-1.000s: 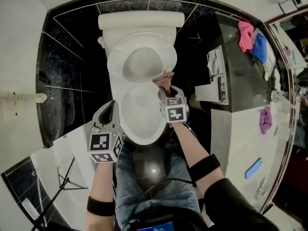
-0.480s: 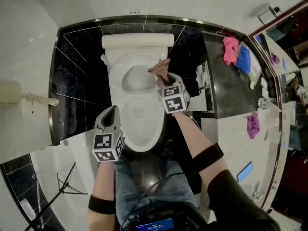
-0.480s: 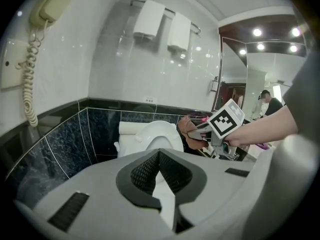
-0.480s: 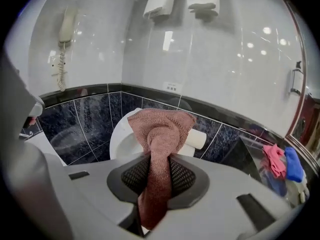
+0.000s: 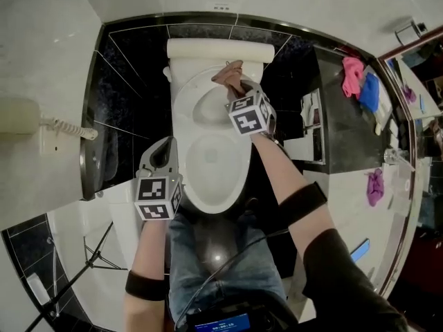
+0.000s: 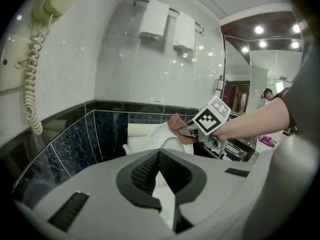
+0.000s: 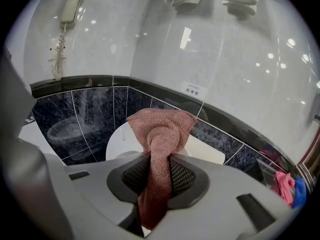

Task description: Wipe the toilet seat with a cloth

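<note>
— Gripping what?
— My right gripper (image 5: 235, 88) clamps the cloth (image 5: 227, 73), seemingly soft and light, by its bunched middle, at the toilet seat's (image 5: 181, 138) twelve o'clock end.
— Your left gripper (image 5: 161, 152)?
— Jaws together, empty, at eight o'clock.

The pale tabletop (image 5: 339, 209) at the right carries a purple cloth (image 5: 374, 185) and a flat blue item (image 5: 358, 250). Next to it, a dark ledge (image 5: 339, 126) bears a pink cloth (image 5: 351, 75) touching a blue cloth (image 5: 370, 90). A black tripod (image 5: 86, 272) stands on the glossy floor (image 5: 76, 220), left of the white toilet (image 5: 208, 161).
</note>
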